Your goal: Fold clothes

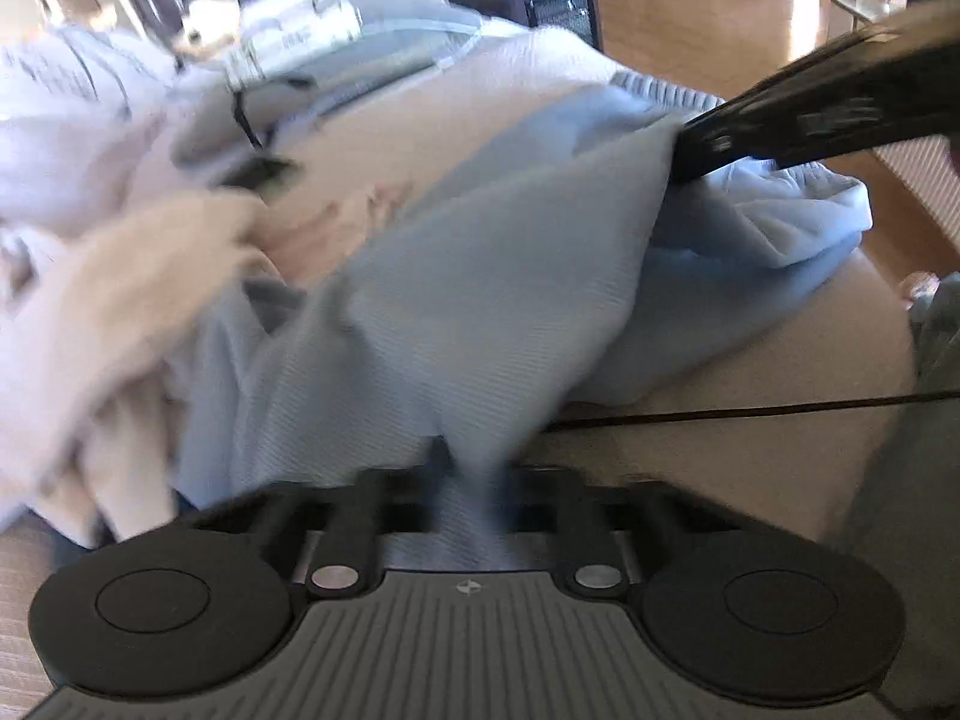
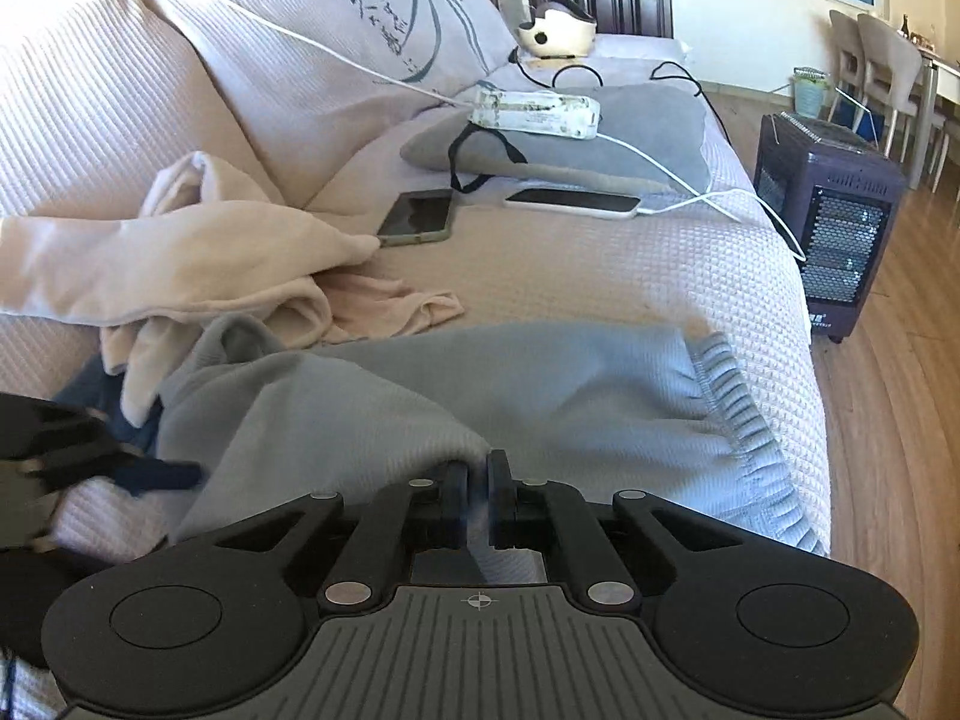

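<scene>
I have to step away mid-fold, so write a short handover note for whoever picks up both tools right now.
Left tool: shut on the light blue sweater, fabric pinched between its fingers.
Right tool: shut on the same sweater, near an edge.
The sweater is bunched and partly lifted over the sofa cover; ribbed hem lies toward the sofa's edge. Cream garments sit heaped beside it, unfolded.
Done: sweater gripped at two points.
Left: spread it flat, fold it, then the cream pile.

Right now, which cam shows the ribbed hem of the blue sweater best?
Right wrist. The ribbed hem of the blue sweater lies sharp and almost whole along the sofa edge. The left wrist view is motion-blurred and shows only a short strip of it above the right gripper.
</scene>
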Demonstrator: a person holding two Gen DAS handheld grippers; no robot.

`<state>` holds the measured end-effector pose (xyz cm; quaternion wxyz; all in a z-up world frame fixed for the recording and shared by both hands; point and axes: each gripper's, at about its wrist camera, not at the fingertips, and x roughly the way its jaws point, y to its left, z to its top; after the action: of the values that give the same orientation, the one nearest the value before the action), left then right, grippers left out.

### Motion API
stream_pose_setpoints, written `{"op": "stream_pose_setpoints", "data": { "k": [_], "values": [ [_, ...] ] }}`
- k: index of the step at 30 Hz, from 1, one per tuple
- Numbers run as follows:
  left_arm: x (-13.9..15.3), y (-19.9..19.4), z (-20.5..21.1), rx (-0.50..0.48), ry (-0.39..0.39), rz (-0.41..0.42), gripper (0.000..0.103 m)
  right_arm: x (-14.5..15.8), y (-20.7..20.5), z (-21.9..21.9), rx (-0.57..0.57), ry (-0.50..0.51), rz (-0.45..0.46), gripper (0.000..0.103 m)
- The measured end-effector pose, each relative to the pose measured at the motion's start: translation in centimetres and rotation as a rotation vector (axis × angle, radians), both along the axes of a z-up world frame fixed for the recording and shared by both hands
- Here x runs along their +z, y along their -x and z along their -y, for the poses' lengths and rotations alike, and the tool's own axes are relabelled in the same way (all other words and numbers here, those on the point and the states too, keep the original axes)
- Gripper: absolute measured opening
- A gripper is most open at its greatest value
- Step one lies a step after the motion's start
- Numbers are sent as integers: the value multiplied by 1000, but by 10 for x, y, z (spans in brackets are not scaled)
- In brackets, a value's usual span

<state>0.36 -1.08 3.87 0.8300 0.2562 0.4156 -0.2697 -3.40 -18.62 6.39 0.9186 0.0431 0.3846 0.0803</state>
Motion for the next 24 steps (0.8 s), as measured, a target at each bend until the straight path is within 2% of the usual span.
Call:
{"op": "stream_pose_setpoints", "data": {
  "k": [3, 5, 6, 10, 12, 14, 16, 19, 22, 24],
  "values": [
    [14, -7, -16, 68, 58, -23, 6, 3, 9, 2, 29, -33, -8, 5],
    [46, -9, -40, 104, 146, -46, 5, 2, 18, 1, 75, -81, -37, 5],
    [63, -6, -51, 110, 167, -38, 5, 2, 24, -2, 108, -109, -60, 5],
    [121, 17, -80, 52, 159, -27, 6, -5, 51, -16, 256, -225, -170, 6],
    [135, 34, -78, -14, 104, -50, 6, -9, 64, -21, 315, -282, -224, 6],
    [132, 52, -68, -110, -5, -84, 7, -13, 74, -24, 350, -309, -283, 6],
    [115, 55, -69, -117, -57, -126, 11, -21, 78, -25, 352, -294, -348, 6],
    [89, 61, -71, -125, -135, -189, 11, -43, 77, -27, 329, -259, -446, 6],
    [64, 66, -73, -133, -212, -253, 12, -64, 70, -26, 287, -304, -528, 12],
    [47, 70, -74, -139, -263, -295, 17, -71, 66, -22, 254, -349, -565, 13]
  ]
}}
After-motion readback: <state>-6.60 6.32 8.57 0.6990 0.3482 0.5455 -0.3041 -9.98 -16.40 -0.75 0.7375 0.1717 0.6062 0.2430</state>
